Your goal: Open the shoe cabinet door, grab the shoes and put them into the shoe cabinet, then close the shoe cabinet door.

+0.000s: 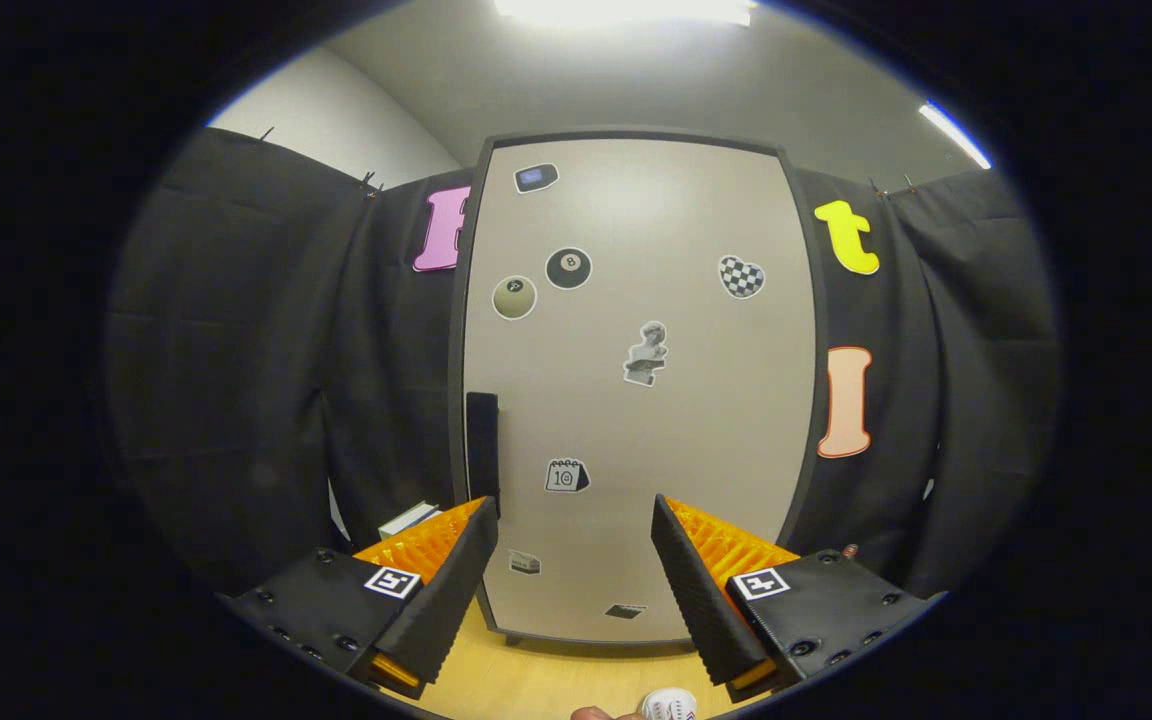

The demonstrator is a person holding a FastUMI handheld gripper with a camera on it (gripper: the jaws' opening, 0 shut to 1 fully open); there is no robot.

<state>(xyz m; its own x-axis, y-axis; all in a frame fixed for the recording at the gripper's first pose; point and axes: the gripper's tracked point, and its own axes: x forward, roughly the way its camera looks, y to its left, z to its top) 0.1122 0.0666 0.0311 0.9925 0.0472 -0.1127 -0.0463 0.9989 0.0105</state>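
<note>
Beyond the gripper (pixel 573 520), whose fingers stand wide apart and empty, the shoe cabinet door (pixel 636 400) stands closed, a stiff flat panel likely swinging easily if taken by the dark handle (pixel 482 445) near its left edge.

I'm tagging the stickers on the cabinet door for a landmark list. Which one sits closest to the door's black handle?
The calendar sticker, just beside the black handle and slightly lower on the shoe cabinet door. The others sit farther up or down. The open gripper holds nothing.
</note>
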